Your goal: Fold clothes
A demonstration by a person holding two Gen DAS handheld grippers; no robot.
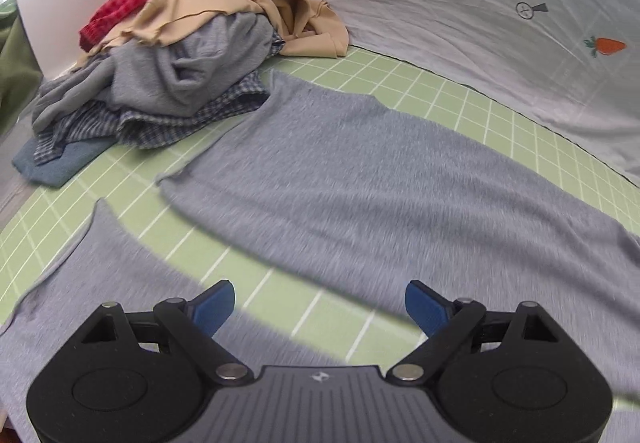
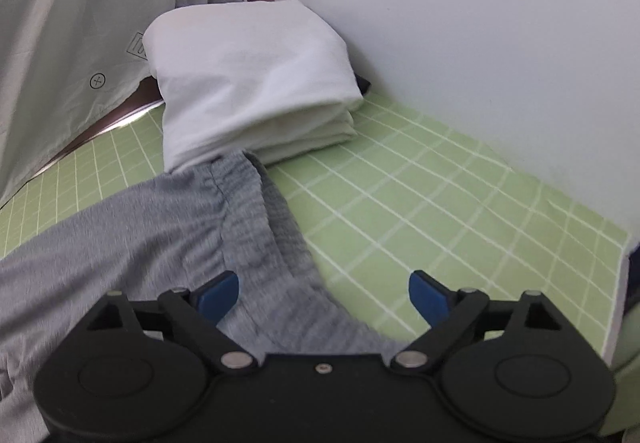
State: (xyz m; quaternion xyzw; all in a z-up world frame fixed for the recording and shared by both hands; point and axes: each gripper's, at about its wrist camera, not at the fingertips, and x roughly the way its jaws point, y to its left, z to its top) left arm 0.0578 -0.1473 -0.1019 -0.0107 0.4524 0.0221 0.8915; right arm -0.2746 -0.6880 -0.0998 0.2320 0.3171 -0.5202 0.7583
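grey garment (image 1: 360, 171) is laid flat on green mat (image 1: 460, 99), its edges cut off and blurred; left gripper (image 1: 320, 307) and right gripper (image 2: 324, 299) are held spread, empty, above it.

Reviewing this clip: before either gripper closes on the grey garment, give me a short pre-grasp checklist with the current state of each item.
1. Left gripper open, nothing held: ok.
2. Right gripper open, nothing held: ok.
3. Grey garment spread flat on the green grid mat: ok in the left view; the part under the right gripper is bunched: not ok.
4. Unfolded clothes pile clear of the garment: cannot tell, edges look close.
5. Folded white stack clear of the garment: not ok, the garment's end reaches it.
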